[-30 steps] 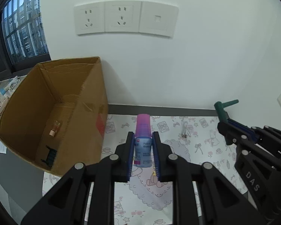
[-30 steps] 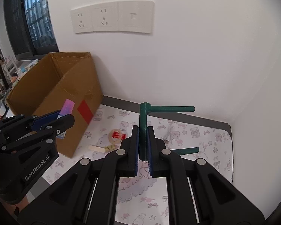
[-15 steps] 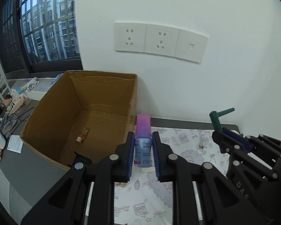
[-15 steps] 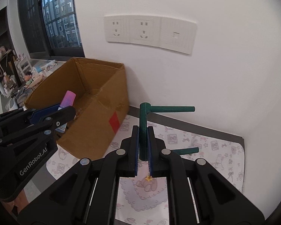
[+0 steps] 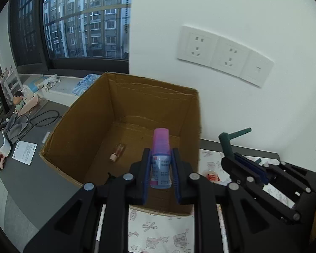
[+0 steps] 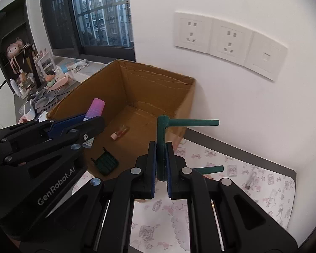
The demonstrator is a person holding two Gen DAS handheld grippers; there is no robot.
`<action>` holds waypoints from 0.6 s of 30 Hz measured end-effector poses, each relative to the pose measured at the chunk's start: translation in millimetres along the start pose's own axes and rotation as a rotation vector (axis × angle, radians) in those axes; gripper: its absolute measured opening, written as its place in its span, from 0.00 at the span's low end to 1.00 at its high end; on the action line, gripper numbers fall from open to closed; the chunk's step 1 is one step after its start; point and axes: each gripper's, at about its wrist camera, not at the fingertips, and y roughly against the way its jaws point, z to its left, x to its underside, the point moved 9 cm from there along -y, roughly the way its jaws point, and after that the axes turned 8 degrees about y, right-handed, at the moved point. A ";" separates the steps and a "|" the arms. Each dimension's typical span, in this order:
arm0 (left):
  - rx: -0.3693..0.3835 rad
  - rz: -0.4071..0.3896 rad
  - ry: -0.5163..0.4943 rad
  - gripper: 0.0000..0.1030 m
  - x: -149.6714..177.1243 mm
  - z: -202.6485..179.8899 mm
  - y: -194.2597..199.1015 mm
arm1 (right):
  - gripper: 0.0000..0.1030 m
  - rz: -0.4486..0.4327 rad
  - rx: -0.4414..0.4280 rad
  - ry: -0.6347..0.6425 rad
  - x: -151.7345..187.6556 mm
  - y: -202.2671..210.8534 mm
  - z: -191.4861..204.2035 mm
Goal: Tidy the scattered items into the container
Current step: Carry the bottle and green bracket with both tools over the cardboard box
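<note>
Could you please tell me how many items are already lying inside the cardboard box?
2: a small amber vial near the middle of the cardboard box floor, and a dark green ribbed piece by the near wall. The left tool may hide more.

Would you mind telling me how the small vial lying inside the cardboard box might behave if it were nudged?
The small vial lies on its side on the cardboard box floor, so it would probably roll. It looks clear, possibly glass, so perhaps fragile. Being tiny, it is likely light.
</note>
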 end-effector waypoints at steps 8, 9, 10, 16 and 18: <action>-0.025 0.027 0.050 0.18 -7.7 46.9 -29.4 | 0.08 0.029 -0.047 0.020 -15.1 -42.4 28.8; -0.025 0.029 0.053 0.18 -7.7 51.3 -32.5 | 0.08 0.035 -0.053 0.020 -15.3 -48.1 31.2; -0.027 0.035 0.063 0.18 -7.8 57.3 -37.4 | 0.08 0.040 -0.059 0.017 -15.5 -53.4 32.9; -0.019 0.093 0.100 0.18 -7.5 77.4 -66.6 | 0.09 0.064 -0.059 0.030 -18.0 -81.2 41.4; -0.028 0.101 0.106 0.18 -8.3 82.6 -73.9 | 0.09 0.068 -0.063 0.033 -17.9 -85.2 42.2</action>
